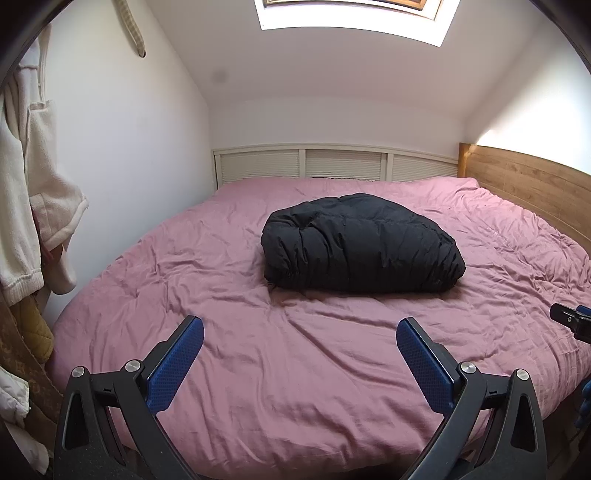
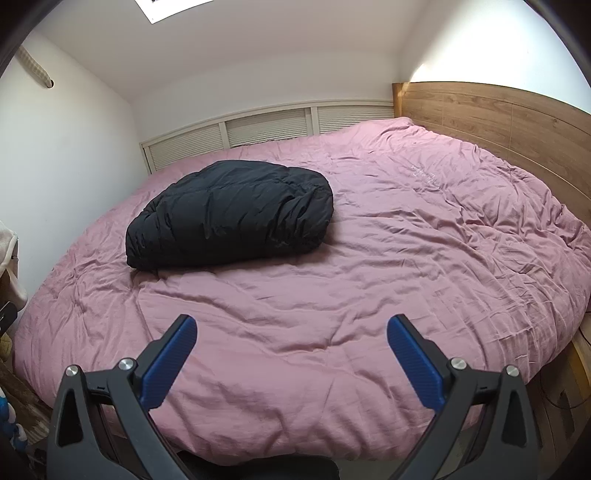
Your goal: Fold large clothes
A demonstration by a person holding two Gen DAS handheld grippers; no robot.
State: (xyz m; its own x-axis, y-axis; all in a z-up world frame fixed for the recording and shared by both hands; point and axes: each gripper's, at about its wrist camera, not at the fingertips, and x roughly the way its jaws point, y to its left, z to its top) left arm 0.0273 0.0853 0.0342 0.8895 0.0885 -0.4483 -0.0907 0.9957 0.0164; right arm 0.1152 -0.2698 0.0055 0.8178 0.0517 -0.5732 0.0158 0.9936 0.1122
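Observation:
A black puffy jacket (image 1: 360, 245) lies folded into a thick bundle on the pink bed cover (image 1: 229, 362), near the middle of the bed. It also shows in the right wrist view (image 2: 231, 219), left of centre. My left gripper (image 1: 300, 332) is open and empty, held over the near part of the bed, well short of the jacket. My right gripper (image 2: 291, 330) is open and empty too, over the near edge of the pink cover (image 2: 406, 240). The right gripper's tip shows at the left wrist view's right edge (image 1: 572, 321).
A wooden headboard (image 2: 498, 114) runs along the right side of the bed. White louvred panels (image 1: 332, 164) stand behind the bed's far edge. Cream garments (image 1: 33, 206) hang on the left wall. A skylight (image 1: 354, 16) is overhead.

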